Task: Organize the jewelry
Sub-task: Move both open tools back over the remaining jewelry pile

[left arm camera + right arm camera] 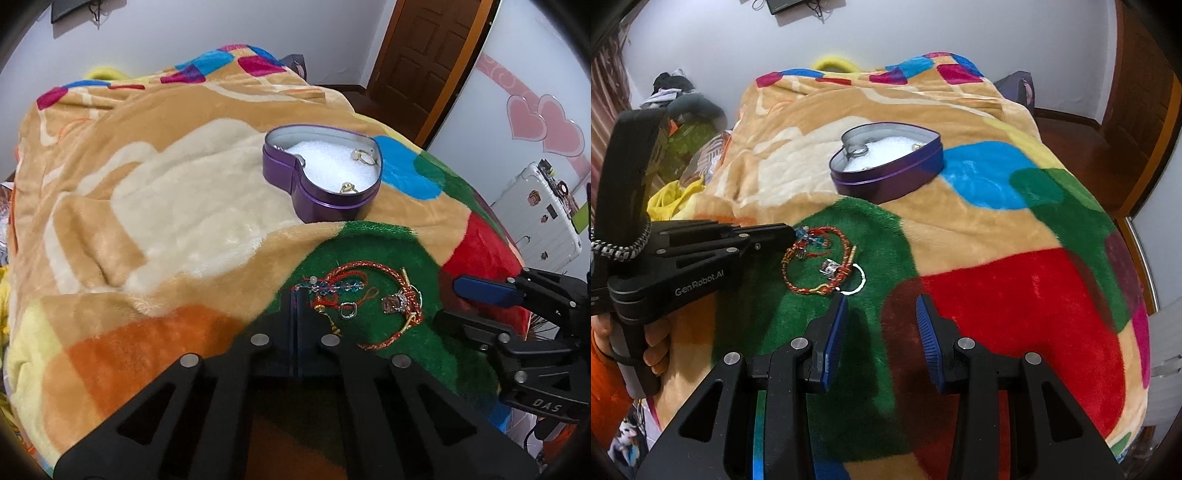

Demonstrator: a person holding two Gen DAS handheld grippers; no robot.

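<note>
Your left fingers [300, 295] are closed at the bracelets' [369, 306] nine o'clock edge, right fingers [881, 306] open and empty, so lifting may drag the tangle.

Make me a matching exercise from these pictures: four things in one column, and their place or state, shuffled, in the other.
1. heart-shaped tin
2. rings
3. cord bracelets
4. right tool

A. lying on the green blanket patch
B. on white foam
C. open, nothing between its pads
D. lidless, on the blanket

Pairs: 1-D, 2-B, 3-A, 4-C
</note>
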